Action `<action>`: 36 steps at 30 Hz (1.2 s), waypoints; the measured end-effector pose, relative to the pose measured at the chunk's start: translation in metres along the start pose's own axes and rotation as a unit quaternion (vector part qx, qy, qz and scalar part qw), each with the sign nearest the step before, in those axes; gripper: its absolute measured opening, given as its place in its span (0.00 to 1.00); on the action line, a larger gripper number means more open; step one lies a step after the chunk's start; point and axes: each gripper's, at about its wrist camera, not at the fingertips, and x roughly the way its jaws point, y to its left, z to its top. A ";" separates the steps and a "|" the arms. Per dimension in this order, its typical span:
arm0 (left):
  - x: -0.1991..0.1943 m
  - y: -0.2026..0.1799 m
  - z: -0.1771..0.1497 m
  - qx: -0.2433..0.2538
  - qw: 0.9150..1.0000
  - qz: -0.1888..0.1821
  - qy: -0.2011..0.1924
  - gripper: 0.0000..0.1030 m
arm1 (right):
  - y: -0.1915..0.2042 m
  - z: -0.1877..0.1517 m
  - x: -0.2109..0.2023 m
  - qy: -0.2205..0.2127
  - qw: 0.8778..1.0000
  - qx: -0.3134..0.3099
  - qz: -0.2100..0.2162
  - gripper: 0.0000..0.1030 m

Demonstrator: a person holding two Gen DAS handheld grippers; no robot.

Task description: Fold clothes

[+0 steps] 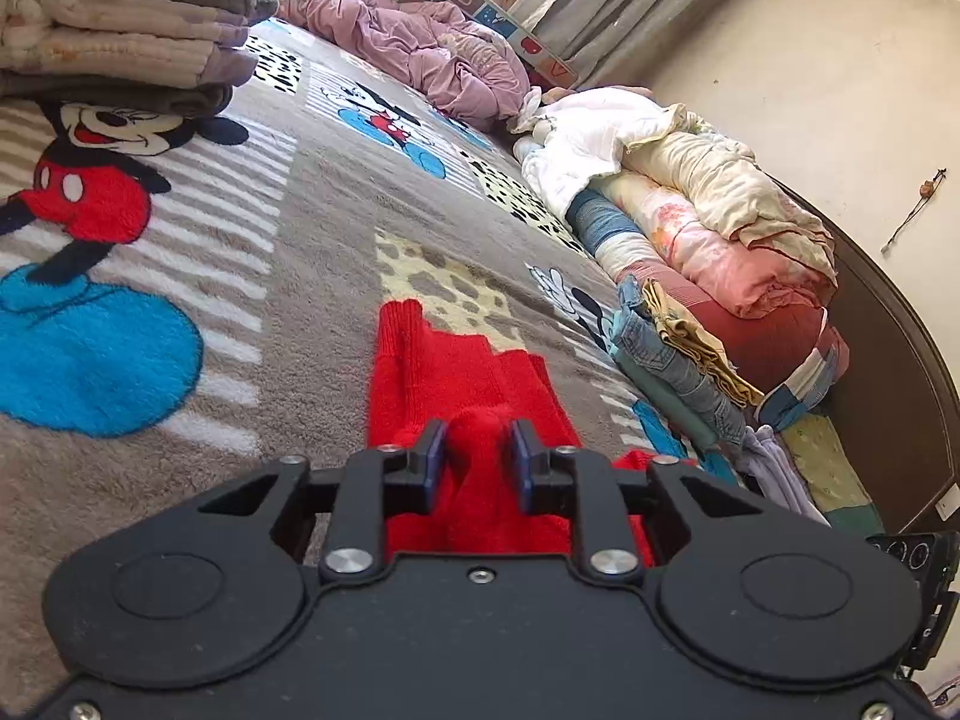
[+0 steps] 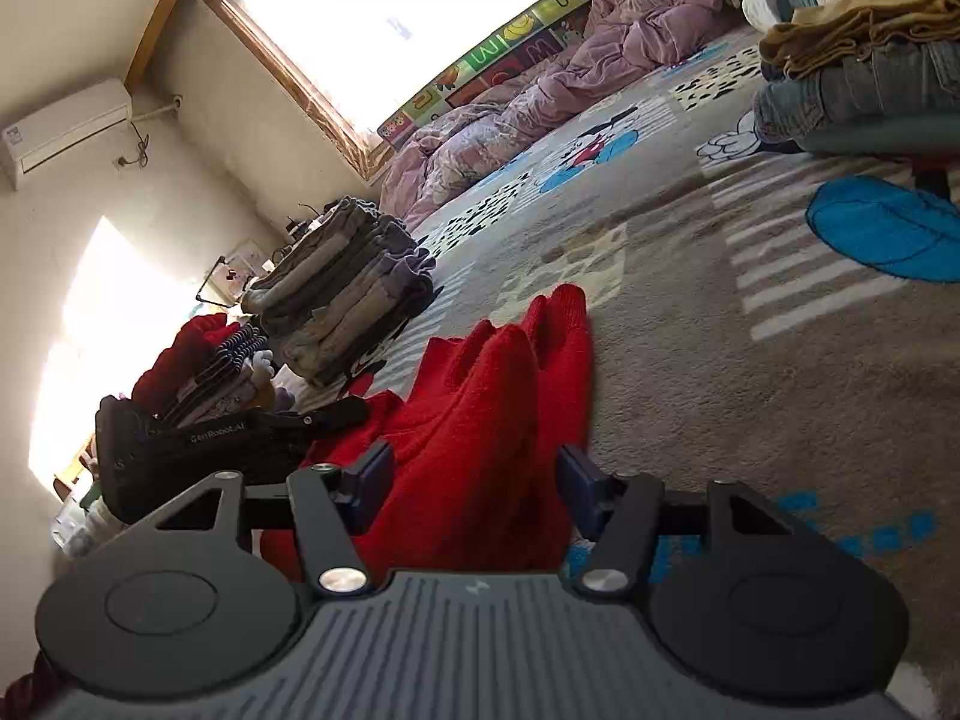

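Bed surface during folding. A red knitted garment (image 1: 456, 372) lies on the cartoon-printed fleece blanket (image 1: 324, 228) that covers the bed, near its front edge, with one narrow part stretched away from the viewer.

Left hand-held gripper (image 1: 477, 459): jaws part-way apart, a raised fold of the red knit standing between the blue pads (image 1: 435, 450); whether the pads still press on it cannot be told.

Right hand-held gripper (image 2: 477, 483): jaws apart, wider than the left; a ridge of the same garment (image 2: 498, 396) rises between them, and the right-hand pad stands clear of the cloth.

Surroundings: a stack of folded grey and pale clothes (image 1: 126, 24) on the blanket to the left; folded jeans (image 1: 678, 366) topped by a tan piece to the right; a crumpled lilac quilt (image 1: 420, 42) at the far side; rolled bedding (image 1: 708, 222) against the headboard.
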 end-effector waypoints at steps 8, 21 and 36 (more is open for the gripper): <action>-0.018 -0.012 -0.022 0.032 0.999 0.011 0.010 0.18 | 0.014 -0.002 -0.009 -0.040 0.998 -0.045 0.013 0.14; 0.018 0.008 0.042 0.023 0.994 -0.055 -0.086 0.08 | -0.008 0.059 0.040 -0.128 0.989 -0.047 0.055 0.09; 0.057 0.023 0.036 0.047 0.996 0.061 -0.046 0.28 | -0.040 0.060 0.103 -0.050 0.998 -0.021 -0.036 0.18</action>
